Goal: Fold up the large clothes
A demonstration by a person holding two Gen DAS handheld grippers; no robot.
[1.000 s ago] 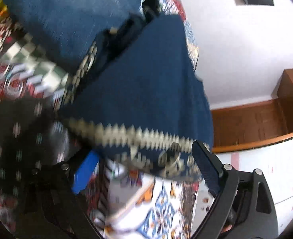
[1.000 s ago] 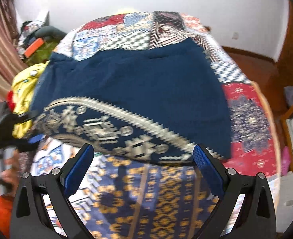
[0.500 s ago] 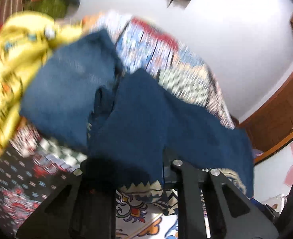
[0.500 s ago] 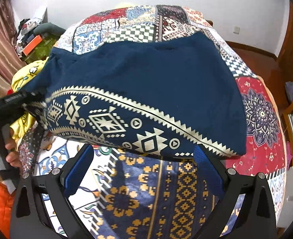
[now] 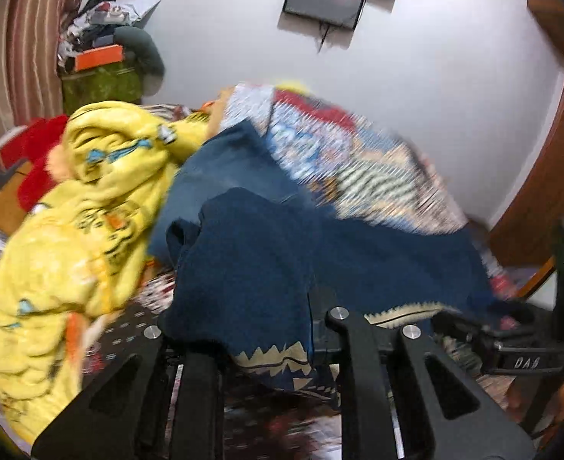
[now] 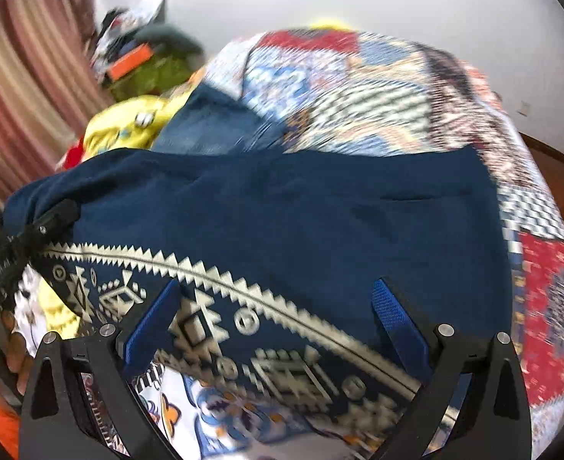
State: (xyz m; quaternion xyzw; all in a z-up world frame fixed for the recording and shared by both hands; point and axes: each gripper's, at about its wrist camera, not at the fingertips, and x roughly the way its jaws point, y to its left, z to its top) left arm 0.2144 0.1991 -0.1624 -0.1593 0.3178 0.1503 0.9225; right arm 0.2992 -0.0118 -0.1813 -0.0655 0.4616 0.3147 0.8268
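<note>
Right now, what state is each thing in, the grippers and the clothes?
Left gripper: shut on the navy garment's corner.
Right gripper: open, patterned hem between its fingers.
Navy garment: spread over the quilt, one corner lifted.
Yellow garment: crumpled in a heap.
Jeans: lying partly under the navy garment.

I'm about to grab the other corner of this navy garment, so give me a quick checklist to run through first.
1. Left hand-held gripper shut on navy garment: ok.
2. Right hand-held gripper open: ok.
3. Patterned hem lying between the right fingers: ok.
4. Whether the right fingers reach under the hem: cannot tell.
5. Yellow garment off the navy one: cannot tell, they touch.
</note>
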